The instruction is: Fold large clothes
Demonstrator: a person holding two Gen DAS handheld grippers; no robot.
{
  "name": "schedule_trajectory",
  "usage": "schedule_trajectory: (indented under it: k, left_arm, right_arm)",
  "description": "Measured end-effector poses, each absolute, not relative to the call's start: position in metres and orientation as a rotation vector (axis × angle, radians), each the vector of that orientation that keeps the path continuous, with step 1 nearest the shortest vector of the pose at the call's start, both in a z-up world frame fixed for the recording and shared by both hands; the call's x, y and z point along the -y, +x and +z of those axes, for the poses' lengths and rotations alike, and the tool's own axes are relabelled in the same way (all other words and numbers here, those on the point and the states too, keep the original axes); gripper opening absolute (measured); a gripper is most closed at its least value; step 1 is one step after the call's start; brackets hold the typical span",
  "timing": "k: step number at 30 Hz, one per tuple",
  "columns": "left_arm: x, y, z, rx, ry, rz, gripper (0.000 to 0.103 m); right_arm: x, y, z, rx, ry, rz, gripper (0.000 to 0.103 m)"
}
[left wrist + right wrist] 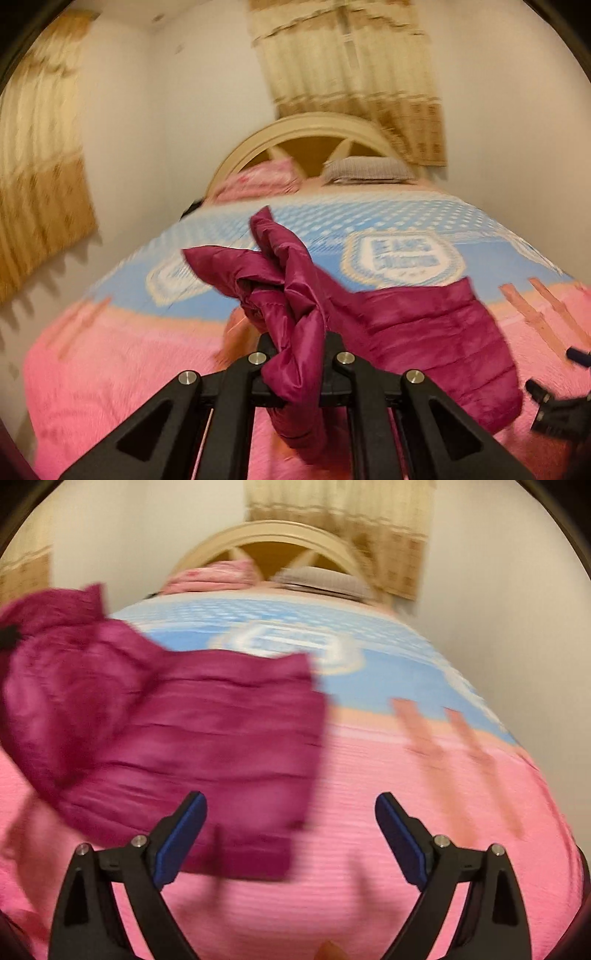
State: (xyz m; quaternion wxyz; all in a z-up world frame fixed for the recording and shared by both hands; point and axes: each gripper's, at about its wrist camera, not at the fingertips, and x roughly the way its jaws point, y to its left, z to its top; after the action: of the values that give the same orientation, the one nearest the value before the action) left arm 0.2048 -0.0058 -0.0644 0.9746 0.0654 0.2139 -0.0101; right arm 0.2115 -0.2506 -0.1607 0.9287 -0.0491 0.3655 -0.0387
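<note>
A magenta quilted puffer jacket [424,332] hangs lifted over the pink and blue bed cover. My left gripper [297,354] is shut on a bunched fold of it, and the fabric drapes over and below the black jaws. In the right wrist view the jacket [177,746] fills the left half, its lower edge trailing near the bed. My right gripper [291,812] is open, its blue-padded fingers [184,834] wide apart with nothing between them; the left finger overlaps the jacket's hem in view. The right gripper also shows at the left wrist view's right edge [554,406].
The bed [110,369] carries a pink fleece cover with a blue patterned panel [406,229]. A pink pillow [266,177] and a grey pillow [369,170] lie against the cream headboard [306,125]. Beige curtains [351,74] hang on the white walls behind and to the left.
</note>
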Motion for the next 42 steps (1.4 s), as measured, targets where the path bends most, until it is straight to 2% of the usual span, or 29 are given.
schedule_trajectory:
  k: [6, 13, 19, 22, 25, 26, 28, 30, 31, 36, 38, 42]
  left_arm:
    - [0.098, 0.205, -0.074, -0.389, 0.314, -0.12, 0.007]
    - [0.187, 0.211, -0.133, -0.429, 0.517, -0.212, 0.007]
    - [0.223, 0.204, -0.179, -0.47, 0.65, -0.276, 0.009]
    - [0.227, 0.201, -0.184, -0.455, 0.675, -0.271, 0.011]
    - [0.228, 0.195, -0.176, -0.466, 0.662, -0.287, 0.022]
    - [0.229, 0.191, -0.172, -0.458, 0.658, -0.29, 0.029]
    - [0.228, 0.176, -0.161, -0.434, 0.647, -0.306, 0.05]
    - [0.221, 0.157, -0.146, -0.383, 0.624, -0.317, 0.084]
    - [0.214, 0.147, -0.138, -0.353, 0.614, -0.315, 0.088]
    - [0.164, 0.135, -0.112, -0.275, 0.56, -0.222, 0.09]
    - [0.134, 0.153, -0.106, -0.302, 0.514, -0.129, 0.09]
    - [0.056, 0.229, -0.107, -0.494, 0.332, 0.131, 0.09]
  right_arm:
    - [0.352, 0.208, -0.172, -0.795, 0.005, -0.257, 0.095]
    - [0.407, 0.195, -0.186, -0.831, 0.063, -0.351, 0.094]
    - [0.431, 0.187, -0.194, -0.85, 0.115, -0.392, 0.094]
    - [0.435, 0.19, -0.203, -0.874, 0.125, -0.386, 0.094]
    - [0.436, 0.191, -0.208, -0.881, 0.133, -0.381, 0.094]
    - [0.435, 0.191, -0.208, -0.879, 0.131, -0.382, 0.094]
    - [0.435, 0.191, -0.208, -0.878, 0.132, -0.381, 0.095]
    - [0.435, 0.19, -0.209, -0.877, 0.136, -0.381, 0.095]
    - [0.435, 0.19, -0.209, -0.875, 0.137, -0.38, 0.095]
    - [0.435, 0.19, -0.208, -0.873, 0.13, -0.379, 0.094]
    - [0.432, 0.189, -0.205, -0.869, 0.124, -0.384, 0.079]
    - [0.413, 0.192, -0.183, -0.826, 0.108, -0.363, 0.074]
